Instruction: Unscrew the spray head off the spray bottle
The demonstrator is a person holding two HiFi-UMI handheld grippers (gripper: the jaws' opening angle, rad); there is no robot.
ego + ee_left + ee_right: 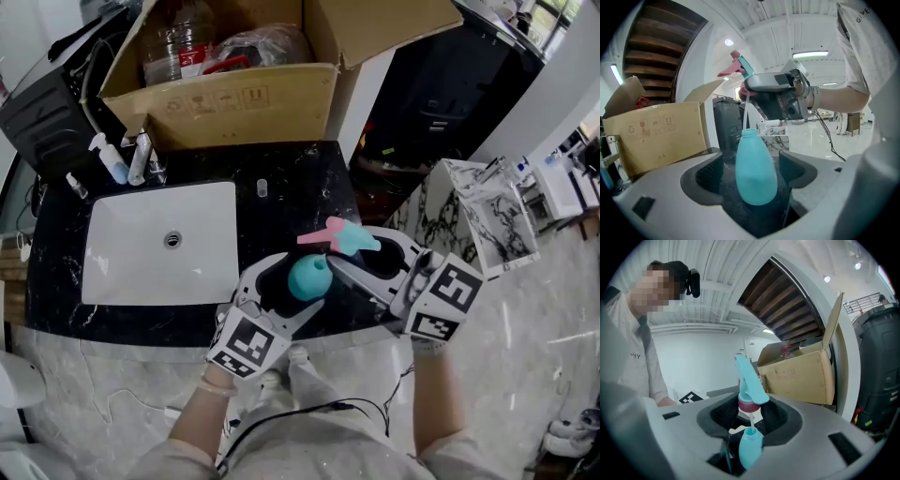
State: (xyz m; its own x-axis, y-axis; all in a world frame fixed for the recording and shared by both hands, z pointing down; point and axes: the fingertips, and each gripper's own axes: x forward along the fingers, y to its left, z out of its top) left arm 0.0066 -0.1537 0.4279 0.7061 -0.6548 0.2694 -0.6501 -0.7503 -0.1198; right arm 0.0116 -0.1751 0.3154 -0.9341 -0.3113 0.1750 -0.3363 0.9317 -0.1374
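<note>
Your L tool [751, 187] is clamped on the teal bottle [309, 277], roughly upright, held in the air by the counter's [309, 173] front edge. R tool [749, 416] pinches the spray head [339, 236] at its collar, directly above the bottle neck w/ a gap between. Threads look free, so unscrewing seems done. Key relation: the dip tube [746, 110] runs straight down into the neck, along the bottle's long axis. Next pull prob. needs to go straight up that axis; going sideways could snag or bend the tube.
</note>
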